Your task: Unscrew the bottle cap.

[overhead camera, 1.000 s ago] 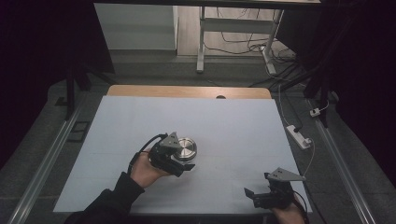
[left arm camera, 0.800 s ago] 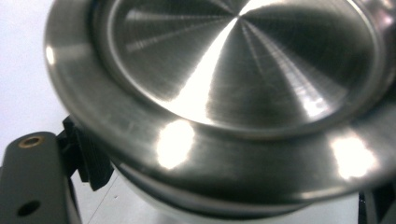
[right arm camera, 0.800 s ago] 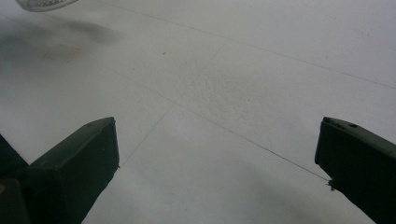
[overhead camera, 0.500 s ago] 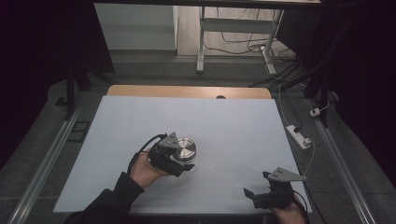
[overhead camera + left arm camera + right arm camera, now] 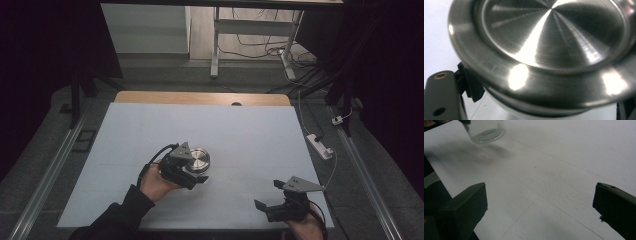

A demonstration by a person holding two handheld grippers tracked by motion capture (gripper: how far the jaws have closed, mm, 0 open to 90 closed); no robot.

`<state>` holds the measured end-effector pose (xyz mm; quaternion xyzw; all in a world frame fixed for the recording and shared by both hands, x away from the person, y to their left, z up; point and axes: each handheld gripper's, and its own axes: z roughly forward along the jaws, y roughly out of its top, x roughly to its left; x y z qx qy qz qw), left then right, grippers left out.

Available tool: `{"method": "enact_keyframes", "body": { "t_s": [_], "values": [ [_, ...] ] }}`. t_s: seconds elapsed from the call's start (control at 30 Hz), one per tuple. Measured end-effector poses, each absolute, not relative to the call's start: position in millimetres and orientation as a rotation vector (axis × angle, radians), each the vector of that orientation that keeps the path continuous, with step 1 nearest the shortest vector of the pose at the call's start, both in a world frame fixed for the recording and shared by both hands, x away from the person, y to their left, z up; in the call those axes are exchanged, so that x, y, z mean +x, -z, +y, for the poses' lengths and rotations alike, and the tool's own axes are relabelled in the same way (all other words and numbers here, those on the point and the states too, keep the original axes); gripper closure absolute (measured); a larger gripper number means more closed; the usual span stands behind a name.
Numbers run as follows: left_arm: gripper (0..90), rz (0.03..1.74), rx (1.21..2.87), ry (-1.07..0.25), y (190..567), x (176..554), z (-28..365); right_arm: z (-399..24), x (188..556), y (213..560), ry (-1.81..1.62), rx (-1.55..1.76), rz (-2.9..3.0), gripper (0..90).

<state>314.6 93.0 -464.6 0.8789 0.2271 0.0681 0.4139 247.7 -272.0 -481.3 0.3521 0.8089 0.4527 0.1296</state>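
Left gripper is kept clamped on the steel-lidded jar, unmoved mid-desk; right gripper is held open, idle.

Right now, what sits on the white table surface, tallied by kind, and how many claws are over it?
Glass jar with a steel lid: 1, held in the left claw, lifted off the table
Claws: 2, the left one shut on the jar, the right claw open with nothing in it
Total: 3
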Motion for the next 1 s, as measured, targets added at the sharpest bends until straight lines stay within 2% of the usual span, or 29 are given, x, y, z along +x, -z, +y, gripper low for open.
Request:
{"method": "enact_keyframes", "body": {
  "t_s": [1.0],
  "values": [
    [15.3,0.570,2.191,-0.172,465,313,94,-207,272,447,-1.419,0.886,2.454,0.0]
  ]
}}
